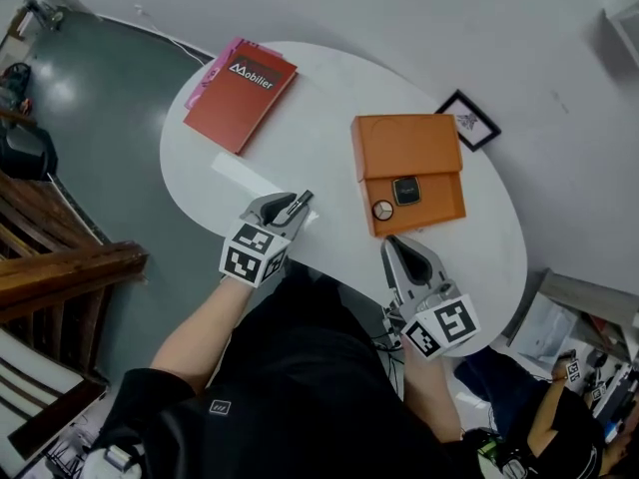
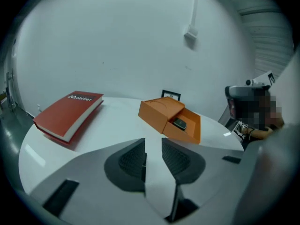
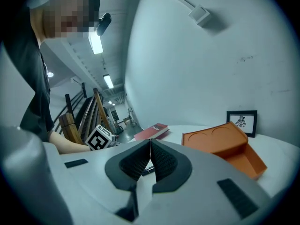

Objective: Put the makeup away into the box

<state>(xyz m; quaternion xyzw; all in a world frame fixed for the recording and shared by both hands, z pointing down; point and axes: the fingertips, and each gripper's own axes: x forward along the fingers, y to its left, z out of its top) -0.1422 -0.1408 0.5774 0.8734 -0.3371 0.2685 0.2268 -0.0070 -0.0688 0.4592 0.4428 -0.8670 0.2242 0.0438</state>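
Note:
The orange box (image 1: 454,211) lies open on the white table (image 1: 319,158), its lid (image 1: 404,143) tucked behind. Inside are a black square compact (image 1: 405,190) and a small round case (image 1: 382,210). A dark makeup pencil (image 1: 300,203) lies near the table's front edge, left of the box. My left gripper (image 1: 294,214) stands open right at the pencil, a clear gap showing between its pads (image 2: 132,159); they do not press on it. My right gripper (image 1: 391,242) is shut and empty just in front of the box, and the box (image 3: 225,144) shows to its right.
A red book (image 1: 242,93) on a pink one lies at the table's far left. A small black picture frame (image 1: 467,120) leans on the wall behind the box. A wooden stair rail (image 1: 60,267) is at the left. Another person sits at the lower right (image 1: 559,407).

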